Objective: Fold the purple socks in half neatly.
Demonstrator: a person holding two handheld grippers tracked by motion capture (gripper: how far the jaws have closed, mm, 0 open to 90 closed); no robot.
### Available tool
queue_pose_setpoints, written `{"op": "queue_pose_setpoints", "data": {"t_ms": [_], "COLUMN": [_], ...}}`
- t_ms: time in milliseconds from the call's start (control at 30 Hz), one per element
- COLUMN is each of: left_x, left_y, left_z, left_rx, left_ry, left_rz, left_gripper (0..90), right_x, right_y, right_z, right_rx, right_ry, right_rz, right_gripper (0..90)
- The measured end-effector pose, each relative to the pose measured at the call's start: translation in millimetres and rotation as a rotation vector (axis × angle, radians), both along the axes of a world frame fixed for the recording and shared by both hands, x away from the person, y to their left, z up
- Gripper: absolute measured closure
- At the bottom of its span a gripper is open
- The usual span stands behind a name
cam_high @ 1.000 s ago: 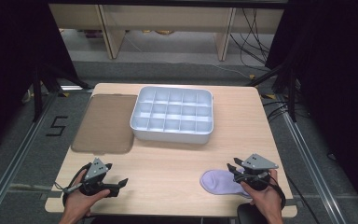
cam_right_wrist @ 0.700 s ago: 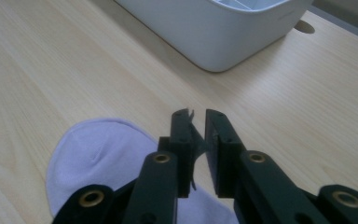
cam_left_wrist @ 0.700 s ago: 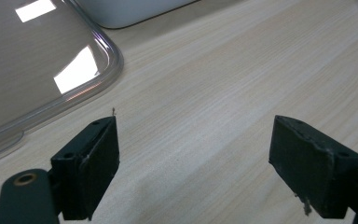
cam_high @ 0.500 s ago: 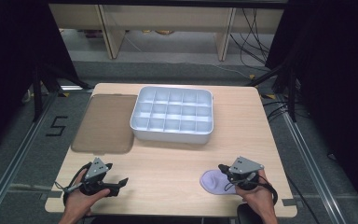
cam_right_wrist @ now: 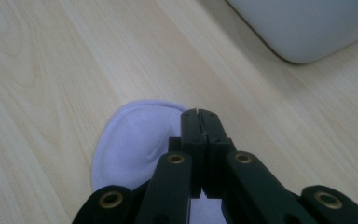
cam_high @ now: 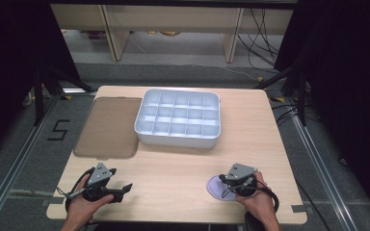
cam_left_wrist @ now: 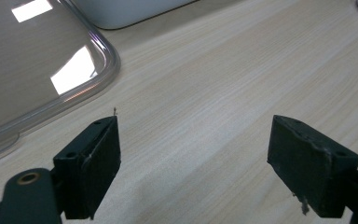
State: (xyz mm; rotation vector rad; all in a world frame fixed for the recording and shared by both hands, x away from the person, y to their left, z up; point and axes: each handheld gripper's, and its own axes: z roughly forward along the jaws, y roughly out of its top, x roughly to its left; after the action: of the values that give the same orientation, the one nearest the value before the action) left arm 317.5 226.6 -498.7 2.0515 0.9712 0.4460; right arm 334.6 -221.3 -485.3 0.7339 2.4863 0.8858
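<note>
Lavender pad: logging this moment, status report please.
Left tongs open over bare table. Right tongs shut, above lavender pad; grip on it unclear. Compartment tray apart, nothing blocking.

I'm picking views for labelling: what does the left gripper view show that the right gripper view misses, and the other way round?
Left gripper view alone: its own tongs spread open over bare wood, and the clear brownish lid. Right gripper view alone: its tongs shut, above most of the pale lilac cloth. Both share the wooden table and an edge of the white compartment tray.

Lab: floor rails (cam_high: 19, 159), loose cables (cam_high: 257, 29)
</note>
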Motion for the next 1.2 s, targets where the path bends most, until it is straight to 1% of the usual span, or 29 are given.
{"op": "queue_pose_setpoints", "data": {"t_ms": [33, 67, 167, 233, 267, 300, 333, 367, 400, 433, 500, 533, 567, 633, 667, 700, 733, 767, 800, 867, 900, 967, 1000, 1033, 1067, 1100, 1133, 1167, 1200], "left_x": [-0.2, -0.2, 0.3, 0.4, 0.2, 0.2, 0.6, 0.9, 0.9, 0.6, 0.7, 0.8, 1.1, 1.2, 0.7, 0.6, 1.1, 1.3, 1.2, 1.6, 1.7, 1.8, 1.7, 1.7, 1.2, 1.6, 1.1, 1.1, 1.1], "left_y": [-1.0, -1.0, -0.2, 0.3, -0.6, -0.6, -1.1, 0.2, 0.1, -1.1, -1.3, -0.3, 0.1, -0.2, -1.7, -2.0, -1.4, -0.4, -0.5, -1.2, -1.2, -2.5, -2.3, -2.9, -4.2, -3.5, -4.9, -4.9, -5.1], "left_z": [-0.5, -0.5, -0.1, -0.1, -0.9, -0.9, -1.4, -0.9, -0.9, -1.5, -1.4, -0.6, -0.4, -0.6, -1.0, -1.3, -0.8, -0.5, -0.6, -1.3, -0.8, -2.1, -1.4, -1.6, -2.2, -1.3, -2.1, -2.1, -2.1], "left_rx": [-0.01, -0.01, 0.001, 0.001, -0.012, -0.012, -0.031, -0.016, -0.015, -0.031, -0.03, -0.01, -0.001, 0.003, -0.008, -0.017, -0.008, 0.003, 0.006, -0.002, -0.002, -0.011, 0.003, 0.001, -0.012, 0.003, -0.008, -0.008, -0.01], "left_ry": [-0.001, -0.001, -0.001, 0.0, -0.005, -0.005, -0.008, -0.007, -0.007, -0.007, -0.005, 0.0, -0.001, 0.0, 0.002, 0.007, -0.002, -0.001, 0.001, -0.003, 0.005, -0.004, 0.007, 0.009, 0.012, 0.006, 0.003, 0.003, 0.006], "left_rz": [0.005, 0.005, -0.002, -0.005, 0.012, 0.012, 0.019, 0.011, 0.011, 0.018, 0.015, 0.008, 0.004, 0.005, 0.02, 0.024, 0.018, 0.013, 0.014, 0.017, 0.012, 0.011, 0.001, -0.004, 0.005, -0.009, -0.004, -0.004, -0.005], "left_gripper": [16.7, 16.7, 16.7, 16.8, 16.7, 16.7, 16.7, 16.7, 16.7, 16.6, 16.6, 16.6, 16.6, 16.6, 16.5, 16.5, 16.5, 16.5, 16.5, 16.5, 16.5, 16.5, 16.5, 16.5, 16.5, 16.5, 16.6, 16.5, 16.6], "right_x": [0.7, 0.7, 2.0, 2.7, 3.7, 3.7, 4.0, 5.1, 5.7, 6.1, 6.2, 6.3, 7.2, 7.1, 9.2, 9.2, 8.6, 7.9, 8.7, 8.4, 8.6, 9.5, 9.0, 9.7, 9.2, 9.7, 11.5, 11.5, 11.0], "right_y": [0.3, 0.3, 1.3, 2.6, 4.2, 4.2, 4.7, 6.7, 7.5, 8.3, 9.0, 9.5, 10.9, 12.0, 14.3, 14.3, 15.6, 18.4, 21.8, 23.9, 26.1, 30.1, 33.1, 35.3, 37.9, 40.2, 44.5, 44.5, 49.0], "right_z": [-1.4, -1.4, -3.2, -4.5, -6.3, -6.3, -6.9, -9.6, -10.5, -11.1, -11.8, -12.0, -13.0, -13.3, -14.1, -14.1, -13.7, -14.4, -14.2, -14.2, -14.3, -13.8, -14.8, -14.7, -14.7, -15.0, -15.9, -15.9, -15.8], "right_rx": [-0.003, -0.003, -0.012, -0.02, -0.032, -0.032, -0.032, -0.038, -0.04, -0.047, -0.043, -0.048, -0.052, -0.049, -0.046, -0.046, -0.039, -0.032, -0.036, -0.031, -0.026, -0.028, -0.018, -0.02, -0.016, -0.014, -0.01, -0.01, -0.015], "right_ry": [0.01, 0.01, 0.028, 0.04, 0.05, 0.05, 0.058, 0.055, 0.056, 0.063, 0.065, 0.073, 0.074, 0.078, 0.068, 0.068, 0.083, 0.085, 0.083, 0.09, 0.096, 0.101, 0.104, 0.098, 0.115, 0.113, 0.102, 0.102, 0.102], "right_rz": [0.003, 0.003, 0.001, -0.006, -0.011, -0.011, -0.01, -0.014, -0.013, -0.009, -0.014, -0.012, -0.007, -0.008, 0.017, 0.017, 0.004, -0.011, 0.003, -0.003, -0.002, 0.012, 0.011, 0.02, 0.019, 0.025, 0.053, 0.053, 0.053], "right_gripper": [90.0, 90.0, 90.0, 90.0, 90.0, 90.0, 90.0, 90.0, 90.0, 90.0, 90.0, 90.0, 90.0, 90.0, 90.0, 90.0, 90.0, 90.0, 90.0, 90.0, 90.0, 90.0, 90.0, 90.0, 90.0, 90.0, 90.0, 90.0, 90.0]}}
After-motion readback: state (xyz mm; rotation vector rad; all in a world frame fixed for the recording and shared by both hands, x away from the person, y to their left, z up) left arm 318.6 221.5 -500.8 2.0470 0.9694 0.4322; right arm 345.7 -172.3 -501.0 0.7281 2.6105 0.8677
